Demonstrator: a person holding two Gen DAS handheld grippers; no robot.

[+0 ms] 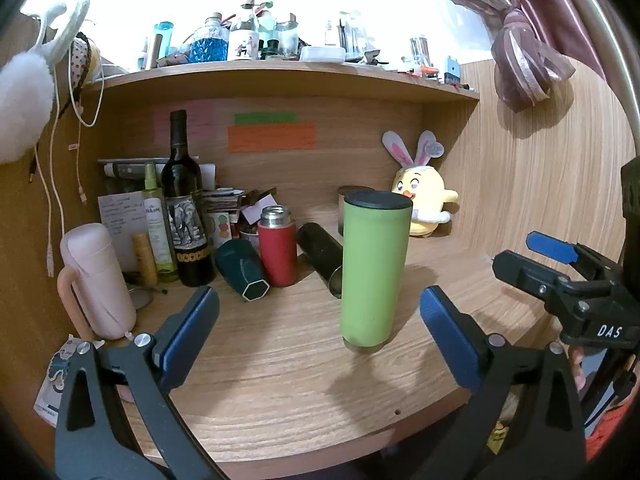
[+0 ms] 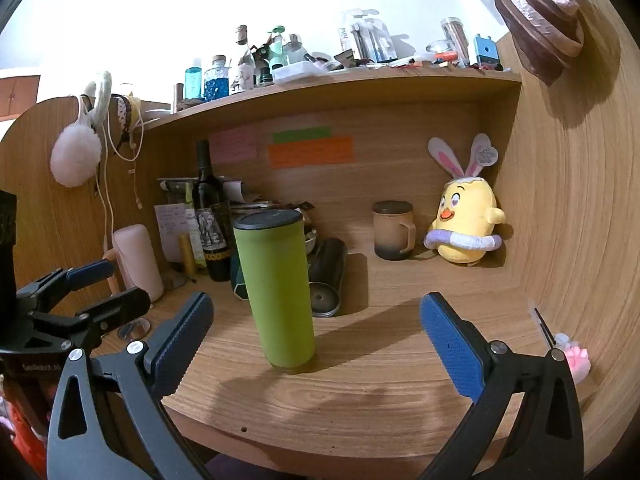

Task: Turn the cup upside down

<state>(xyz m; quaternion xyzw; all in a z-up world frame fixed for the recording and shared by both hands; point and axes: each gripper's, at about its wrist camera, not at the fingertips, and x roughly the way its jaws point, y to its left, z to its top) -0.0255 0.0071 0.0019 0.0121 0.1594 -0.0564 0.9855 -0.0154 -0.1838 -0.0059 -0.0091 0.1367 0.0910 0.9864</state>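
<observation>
A tall green cup [image 1: 374, 270] with a dark flat end on top stands on the wooden desk [image 1: 280, 392], with a narrow metallic band at its foot. It also shows in the right wrist view [image 2: 280, 290]. My left gripper [image 1: 320, 320] is open and empty, its blue pads well short of the cup, which stands right of its centre. My right gripper [image 2: 316, 324] is open and empty, the cup left of its centre. The right gripper shows at the right of the left wrist view [image 1: 532, 258], and the left gripper at the left of the right wrist view [image 2: 102, 284].
Behind the cup lie a black tumbler [image 1: 322, 254] and a dark teal cup [image 1: 240, 272] on their sides. A red flask [image 1: 278, 246], wine bottle [image 1: 186, 204], pink jug [image 1: 98, 284], brown mug [image 2: 392, 236] and yellow plush chick [image 2: 466, 226] stand at the back. A cluttered shelf [image 1: 280, 76] hangs above.
</observation>
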